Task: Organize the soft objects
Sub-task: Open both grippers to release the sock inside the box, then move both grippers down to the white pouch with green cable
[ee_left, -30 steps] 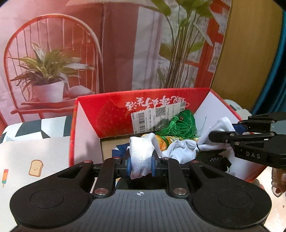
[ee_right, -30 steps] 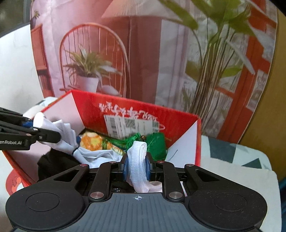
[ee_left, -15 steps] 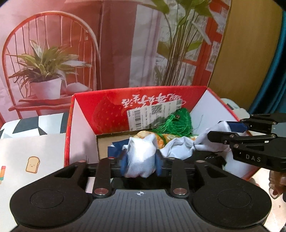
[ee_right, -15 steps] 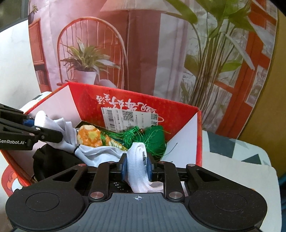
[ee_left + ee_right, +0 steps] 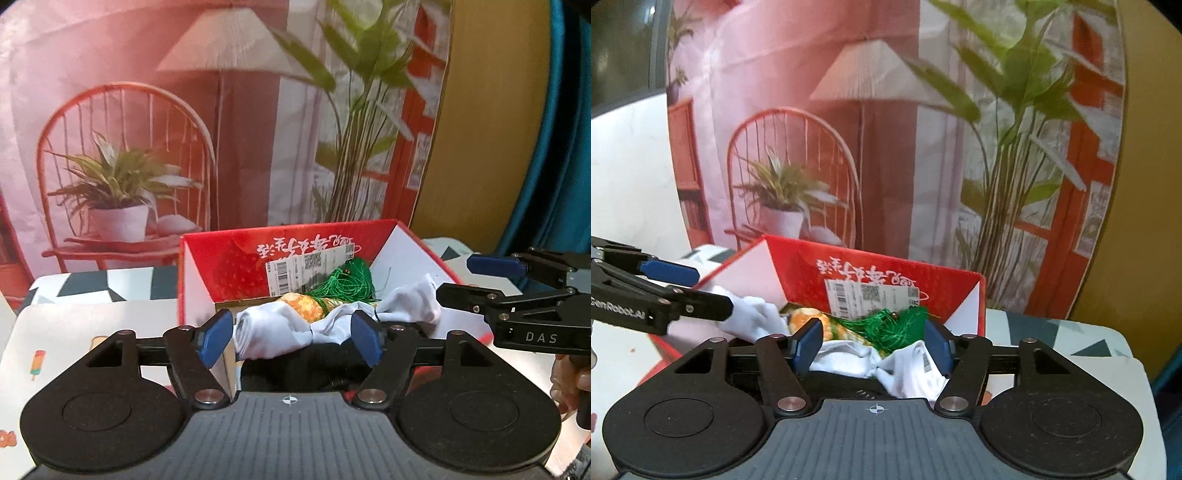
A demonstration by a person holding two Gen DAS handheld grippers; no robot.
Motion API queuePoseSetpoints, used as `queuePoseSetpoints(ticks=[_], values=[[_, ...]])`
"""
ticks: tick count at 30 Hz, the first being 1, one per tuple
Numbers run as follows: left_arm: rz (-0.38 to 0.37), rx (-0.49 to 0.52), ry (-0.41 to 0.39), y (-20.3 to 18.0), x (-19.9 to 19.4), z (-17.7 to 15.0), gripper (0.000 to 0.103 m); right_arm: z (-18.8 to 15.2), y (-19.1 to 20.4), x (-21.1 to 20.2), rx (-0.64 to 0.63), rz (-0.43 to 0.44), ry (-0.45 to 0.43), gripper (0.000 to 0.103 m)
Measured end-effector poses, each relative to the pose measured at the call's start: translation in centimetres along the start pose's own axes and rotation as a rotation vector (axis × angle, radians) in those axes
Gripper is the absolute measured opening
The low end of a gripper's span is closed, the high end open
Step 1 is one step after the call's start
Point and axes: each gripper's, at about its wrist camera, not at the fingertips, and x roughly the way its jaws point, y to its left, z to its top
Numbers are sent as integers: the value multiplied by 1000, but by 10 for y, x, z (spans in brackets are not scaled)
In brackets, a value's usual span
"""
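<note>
Here, writing is legible in three places. The side of the right gripper point(image 5: 458, 280), seen from the left wrist, carries the letters "DAS"; the side of the left gripper point(image 5: 701, 291), seen from the right wrist, reads "GenRobot.AI". The red box point(image 5: 221, 258) bears white brush-style characters on its inner back wall, printed upside down from both views and not readable here, above a white shipping label point(image 5: 306, 267) with a barcode and a square code.

The white cloth point(image 5: 295, 328) is pale, soft and crumpled, pinched into a narrow waist near its middle so that it spreads into two bunched ends. It lies inside the red box, on top of a dark item point(image 5: 295, 365), possibly black fabric. Behind it sit an orange patterned soft piece point(image 5: 303, 304) and a bundle of green threads point(image 5: 347, 282), both also in the box.

The jaws of both grippers are opening. The blue pads point(image 5: 214, 339) of the left gripper stand apart on either side of one end of the cloth, not pressing it. The right gripper's blue pads point(image 5: 936, 347) likewise stand apart; one pad lies close against the other end of the cloth, though contact cannot be confirmed. A printed mat point(image 5: 74, 332) lies beside the box.
</note>
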Motion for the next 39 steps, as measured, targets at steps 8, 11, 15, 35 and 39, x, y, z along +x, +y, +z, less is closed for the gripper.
queuePoseSetpoints(ticks=[8, 11, 15, 35, 39], values=[[29, -32, -21, 4, -47, -43, 73, -30, 20, -41, 34, 13, -58, 58], [33, -61, -12, 4, -56, -64, 73, -45, 31, -54, 22, 25, -67, 58], [37, -113, 16, 4, -57, -91, 73, -65, 43, -67, 2, 45, -56, 58], [99, -253, 157, 6, -36, -164, 73, -165, 67, -40, -11, 56, 243, 58], [103, -246, 166, 3, -35, -167, 73, -171, 72, -37, -29, 66, 270, 59]])
